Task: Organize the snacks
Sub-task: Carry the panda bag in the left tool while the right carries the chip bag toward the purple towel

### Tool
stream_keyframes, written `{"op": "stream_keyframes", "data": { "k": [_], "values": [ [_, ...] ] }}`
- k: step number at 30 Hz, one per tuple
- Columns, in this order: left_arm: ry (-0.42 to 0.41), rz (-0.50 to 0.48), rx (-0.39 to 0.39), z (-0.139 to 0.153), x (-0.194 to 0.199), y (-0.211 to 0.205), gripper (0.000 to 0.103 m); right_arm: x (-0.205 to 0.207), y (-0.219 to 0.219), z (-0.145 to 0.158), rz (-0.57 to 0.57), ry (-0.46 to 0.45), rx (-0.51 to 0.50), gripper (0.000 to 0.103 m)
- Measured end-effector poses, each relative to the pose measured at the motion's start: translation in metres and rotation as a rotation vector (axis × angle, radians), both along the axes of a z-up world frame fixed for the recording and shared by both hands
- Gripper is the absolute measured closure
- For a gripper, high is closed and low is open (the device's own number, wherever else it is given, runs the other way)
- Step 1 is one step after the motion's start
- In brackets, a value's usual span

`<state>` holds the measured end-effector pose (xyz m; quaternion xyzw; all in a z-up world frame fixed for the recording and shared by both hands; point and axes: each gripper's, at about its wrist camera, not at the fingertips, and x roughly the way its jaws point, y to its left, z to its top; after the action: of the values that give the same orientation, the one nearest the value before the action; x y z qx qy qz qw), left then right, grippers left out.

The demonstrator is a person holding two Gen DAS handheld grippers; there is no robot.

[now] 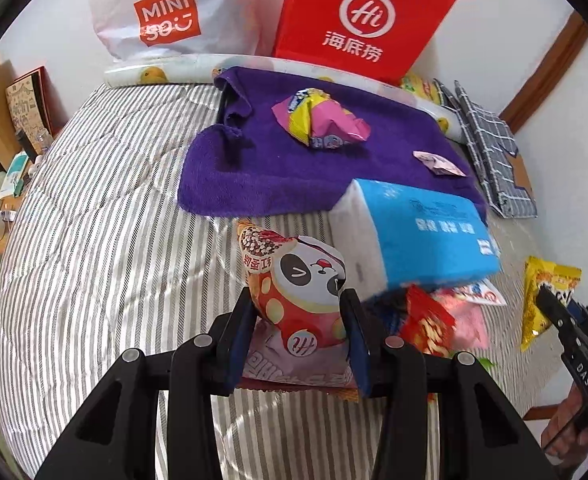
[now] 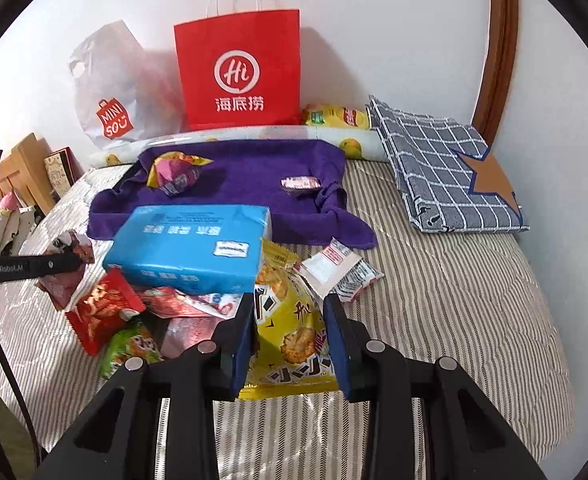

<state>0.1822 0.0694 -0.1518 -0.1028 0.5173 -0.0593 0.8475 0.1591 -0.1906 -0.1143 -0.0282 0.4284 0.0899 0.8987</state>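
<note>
- The striped bed cover (image 1: 93, 240) carries everything, with a red paper bag (image 2: 237, 68) and a white plastic bag (image 2: 105, 92) standing against the wall at its far edge.
- A purple towel (image 1: 285, 172) lies spread in front of those bags; a crumpled pink-and-yellow packet (image 1: 322, 120) and a small pink wrapper (image 1: 438, 164) rest on it, so it looks like the sorting spot.
- A blue tissue pack (image 2: 189, 244) sits tilted on top of the loose snack pile (image 2: 133, 312), near the towel's front edge.
- The left gripper (image 1: 300, 332) is clamped on a panda-print snack bag (image 1: 298, 284), both pads pressing its sides and the bag standing above the cover.
- The right gripper (image 2: 287, 344) is closed on a yellow cracker bag (image 2: 289, 320), which fills the gap between the pads.
- Step in hand, as I judge it: both bags are gripped and ready to be carried away from the pile.
- The next move calls for carrying each to the towel or a bag and setting it down clear of the tissue pack, without the crinkly film slipping.
- Only the right wrist view shows the folded checked cloth (image 2: 446, 164) in full, a yellow packet (image 2: 334, 116) behind the towel, and the white sachets (image 2: 338, 268) beside the pile.
- Only the left wrist view shows the panda print clearly; in the other view that bag is a dark blur.
</note>
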Motion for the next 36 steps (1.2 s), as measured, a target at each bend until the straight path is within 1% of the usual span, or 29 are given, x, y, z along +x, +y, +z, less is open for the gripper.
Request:
{"op": "stream_keyframes", "data": {
  "k": [6,17,26,29,36],
  "values": [
    [-0.026,-0.019,-0.011,0.012,-0.015,-0.004,0.061,-0.003,0.007,0.011,0.003,-0.022,0.004,0.071],
    [-0.042,-0.057,-0.028,0.024,-0.027,-0.018,0.061,-0.005,0.016,0.026,0.013,-0.051,0.025,0.071],
    [-0.065,-0.080,-0.028,0.038,-0.026,-0.031,0.061,0.001,0.015,0.036,0.011,-0.073,0.031,0.071],
    [-0.071,-0.093,-0.030,0.042,-0.024,-0.037,0.061,0.003,0.015,0.040,0.008,-0.083,0.018,0.071],
    [-0.078,-0.111,-0.039,0.050,-0.016,-0.046,0.061,0.011,0.011,0.046,0.002,-0.093,0.021,0.071]
  ]
}}
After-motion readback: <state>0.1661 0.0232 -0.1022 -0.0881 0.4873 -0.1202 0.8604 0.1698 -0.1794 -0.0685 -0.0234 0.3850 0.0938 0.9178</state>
